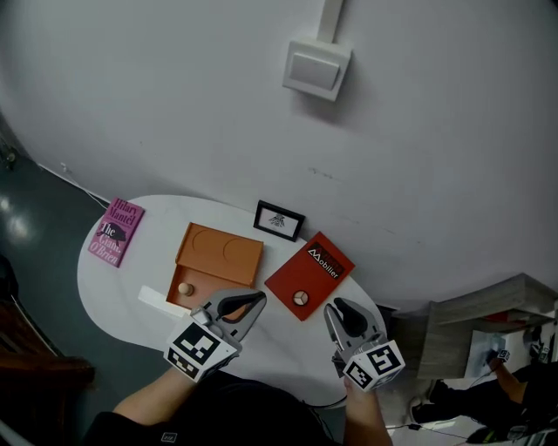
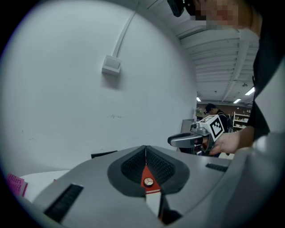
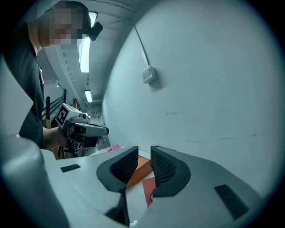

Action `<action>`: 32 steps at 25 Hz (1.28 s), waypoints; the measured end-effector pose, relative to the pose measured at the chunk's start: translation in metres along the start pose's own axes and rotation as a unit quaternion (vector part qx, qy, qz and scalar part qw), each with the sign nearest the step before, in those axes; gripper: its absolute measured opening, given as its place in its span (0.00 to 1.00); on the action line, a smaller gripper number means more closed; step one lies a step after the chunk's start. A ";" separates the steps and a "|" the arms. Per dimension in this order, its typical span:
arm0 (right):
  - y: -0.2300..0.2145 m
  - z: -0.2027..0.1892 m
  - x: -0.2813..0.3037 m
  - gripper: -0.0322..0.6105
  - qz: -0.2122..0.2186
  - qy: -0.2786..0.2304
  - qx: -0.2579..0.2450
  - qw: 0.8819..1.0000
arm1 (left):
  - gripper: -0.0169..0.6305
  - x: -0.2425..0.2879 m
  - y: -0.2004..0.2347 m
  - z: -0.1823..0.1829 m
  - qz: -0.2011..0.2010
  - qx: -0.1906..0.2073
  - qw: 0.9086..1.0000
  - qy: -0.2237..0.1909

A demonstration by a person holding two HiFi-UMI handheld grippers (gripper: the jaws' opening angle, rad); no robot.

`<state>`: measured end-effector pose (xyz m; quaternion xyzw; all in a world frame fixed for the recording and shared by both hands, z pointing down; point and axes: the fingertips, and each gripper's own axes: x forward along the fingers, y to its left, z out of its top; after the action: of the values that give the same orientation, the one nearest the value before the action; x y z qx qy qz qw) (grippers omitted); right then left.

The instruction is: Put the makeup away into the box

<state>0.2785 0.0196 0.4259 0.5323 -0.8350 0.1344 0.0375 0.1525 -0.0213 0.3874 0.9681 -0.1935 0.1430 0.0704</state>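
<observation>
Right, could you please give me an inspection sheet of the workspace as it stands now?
Surface: white oval table against a pale wall.
Job's things: orange box lies open with a round beige item in it; a round compact rests on the red booklet, outside the box.
Clutter: pink book at the table's left edge; black frame by the wall; white strip beside the box.
Grippers: left gripper shut, empty; right gripper jaws slightly apart, nothing between them.
Cables: a conduit runs up from the wall box.
Surroundings: shelving at lower right.
</observation>
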 end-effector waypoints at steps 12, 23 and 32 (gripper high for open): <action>-0.007 -0.064 0.042 0.28 0.010 0.079 0.021 0.997 | 0.05 0.038 0.005 -0.033 -0.033 -0.022 0.999 0.030; -0.027 -0.156 0.081 0.36 -0.011 0.150 0.014 0.989 | 0.05 0.032 0.003 -0.070 -0.026 -0.042 0.997 0.067; -0.049 -0.193 0.103 0.40 -0.029 0.198 -0.003 0.980 | 0.05 0.048 0.013 -0.092 -0.025 -0.060 0.995 0.074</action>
<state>0.2629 -0.0392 0.6414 0.5186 -0.7958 0.2339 0.2074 0.1671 -0.0322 0.4905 0.9535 -0.1716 0.2001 0.1462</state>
